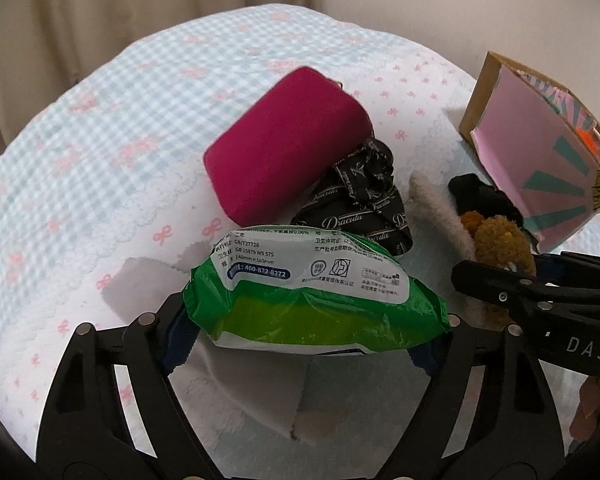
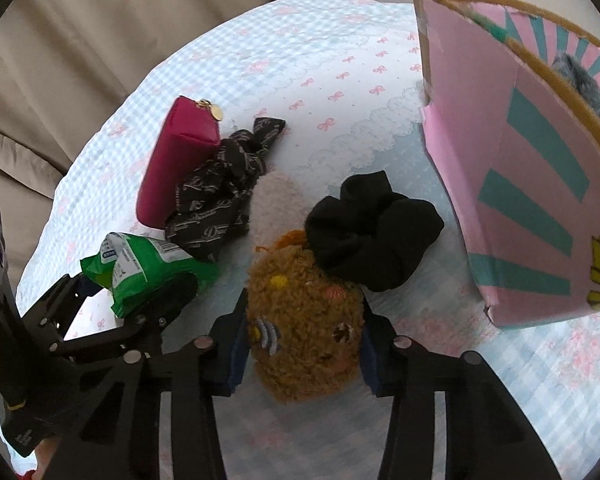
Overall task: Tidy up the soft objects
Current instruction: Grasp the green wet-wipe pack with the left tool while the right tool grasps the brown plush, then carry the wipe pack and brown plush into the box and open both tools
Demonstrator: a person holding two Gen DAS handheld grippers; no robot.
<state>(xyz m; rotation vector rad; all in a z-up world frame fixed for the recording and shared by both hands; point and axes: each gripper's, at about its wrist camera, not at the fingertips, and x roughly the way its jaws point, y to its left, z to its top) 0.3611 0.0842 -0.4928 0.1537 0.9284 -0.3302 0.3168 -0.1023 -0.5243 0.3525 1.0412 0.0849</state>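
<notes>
My left gripper (image 1: 308,340) is shut on a green wet-wipes pack (image 1: 312,300), held just above the cloth; the pack also shows in the right wrist view (image 2: 144,272). My right gripper (image 2: 304,336) is shut on a brown fuzzy plush (image 2: 304,328), which also shows in the left wrist view (image 1: 496,240). A black scrunchie (image 2: 372,228) touches the plush's far side. A magenta pouch (image 1: 284,148) and a black printed scarf (image 1: 364,204) lie together beyond the pack. A cream fluffy item (image 1: 436,208) lies under the plush.
A pink cardboard box (image 2: 532,184) with teal stripes stands open at the right, something grey and furry inside. The table carries a blue checked cloth (image 1: 100,120) with pink bows. Beige curtains (image 1: 100,8) hang behind.
</notes>
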